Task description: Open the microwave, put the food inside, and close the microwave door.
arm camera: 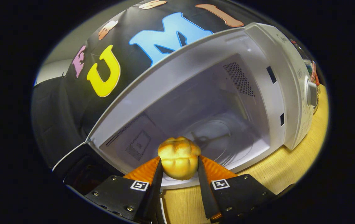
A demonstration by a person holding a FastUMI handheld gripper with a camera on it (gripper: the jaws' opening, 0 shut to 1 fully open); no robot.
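I am holding the gripper (179, 161) clamped on the bread roll (179, 158), both fingers (156, 177) pressing its sides. The roll is sitting right at the front opening of the microwave (258, 77), just above its lower sill. The microwave is standing open, its cavity lying beyond the roll with the glass turntable (221, 140) on its floor. The microwave door (81, 168) is swinging out at the cavity's hinge side. The microwave is resting on a wooden table (289, 168).
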